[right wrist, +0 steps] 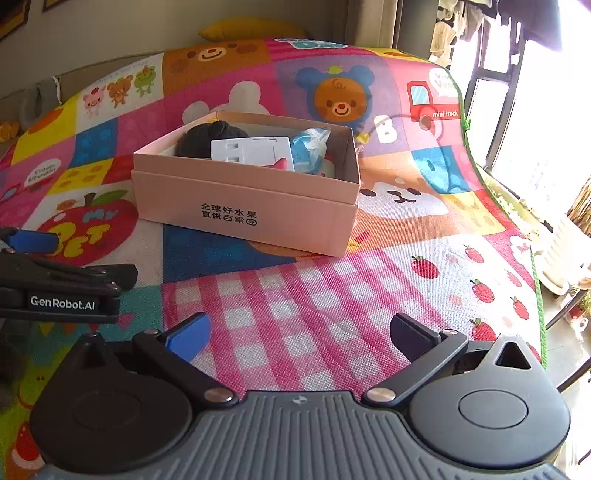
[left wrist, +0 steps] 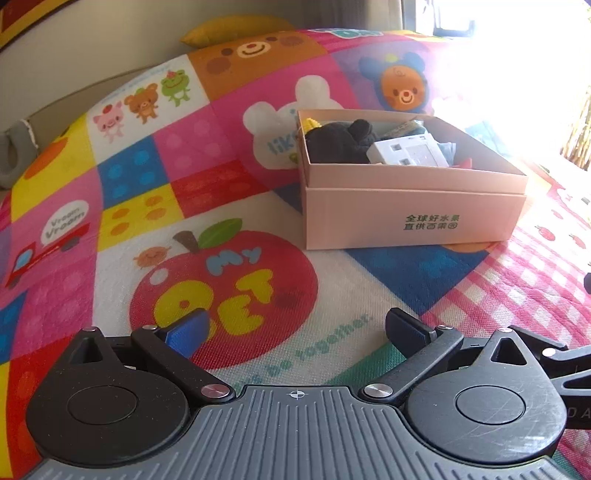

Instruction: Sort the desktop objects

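Observation:
A pink cardboard box (left wrist: 410, 218) (right wrist: 258, 218) stands on a bright cartoon play mat. Inside it lie a black plush (left wrist: 340, 142) (right wrist: 207, 138), a white socket plate (left wrist: 408, 149) (right wrist: 251, 149), a blue-and-white packet (right wrist: 308, 147) and something red (right wrist: 280, 163). My left gripper (left wrist: 295, 330) is open and empty, low over the red apple print in front of the box. My right gripper (right wrist: 301, 334) is open wide and empty over the pink checked patch, in front of the box. The left gripper (right wrist: 79, 256) shows at the left edge of the right wrist view.
The play mat (left wrist: 155, 177) (right wrist: 406, 258) covers the whole surface. A yellow cushion (left wrist: 236, 29) (right wrist: 251, 27) lies behind it against the wall. A window with bright light and a metal frame (right wrist: 491, 110) is at the right, past the mat's green edge.

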Demonstrator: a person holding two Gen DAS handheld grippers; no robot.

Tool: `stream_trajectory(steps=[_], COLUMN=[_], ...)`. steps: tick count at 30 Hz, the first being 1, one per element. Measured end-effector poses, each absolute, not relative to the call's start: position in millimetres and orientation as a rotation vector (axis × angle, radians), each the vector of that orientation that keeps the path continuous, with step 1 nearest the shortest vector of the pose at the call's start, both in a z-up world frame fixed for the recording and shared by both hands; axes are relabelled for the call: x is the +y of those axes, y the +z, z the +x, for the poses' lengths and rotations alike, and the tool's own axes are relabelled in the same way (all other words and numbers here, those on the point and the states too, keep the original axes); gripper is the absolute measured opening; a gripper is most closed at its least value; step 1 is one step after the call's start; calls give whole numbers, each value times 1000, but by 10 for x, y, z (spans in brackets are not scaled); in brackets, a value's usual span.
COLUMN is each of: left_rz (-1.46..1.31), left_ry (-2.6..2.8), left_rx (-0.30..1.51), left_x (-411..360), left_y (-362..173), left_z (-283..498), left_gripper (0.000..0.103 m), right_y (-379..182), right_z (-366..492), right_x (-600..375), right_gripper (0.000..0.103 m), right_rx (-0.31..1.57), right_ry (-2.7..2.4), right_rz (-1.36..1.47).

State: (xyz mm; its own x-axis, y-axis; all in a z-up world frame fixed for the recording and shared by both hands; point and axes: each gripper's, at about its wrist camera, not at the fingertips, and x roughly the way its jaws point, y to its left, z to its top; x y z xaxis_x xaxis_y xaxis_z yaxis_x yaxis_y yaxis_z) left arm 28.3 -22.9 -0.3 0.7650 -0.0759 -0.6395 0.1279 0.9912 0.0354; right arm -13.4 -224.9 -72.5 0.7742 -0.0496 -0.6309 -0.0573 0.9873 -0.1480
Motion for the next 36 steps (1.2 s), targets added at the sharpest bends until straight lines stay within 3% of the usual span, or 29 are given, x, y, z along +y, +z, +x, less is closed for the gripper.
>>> stream_trajectory(steps=[8,36], left_rz=[70,41], left_ry=[-55,-69], left_rx=[687,695], left_x=[-349,-316], left_y=[-18,-28], left_z=[349,381], left_gripper=[103,103], right_y=[-790,-833], right_z=[26,213], right_x=[-2538,-2555], right_gripper=[103,103], right_rx=[741,694], right_ry=[40,15], right_rz=[-2,-7])
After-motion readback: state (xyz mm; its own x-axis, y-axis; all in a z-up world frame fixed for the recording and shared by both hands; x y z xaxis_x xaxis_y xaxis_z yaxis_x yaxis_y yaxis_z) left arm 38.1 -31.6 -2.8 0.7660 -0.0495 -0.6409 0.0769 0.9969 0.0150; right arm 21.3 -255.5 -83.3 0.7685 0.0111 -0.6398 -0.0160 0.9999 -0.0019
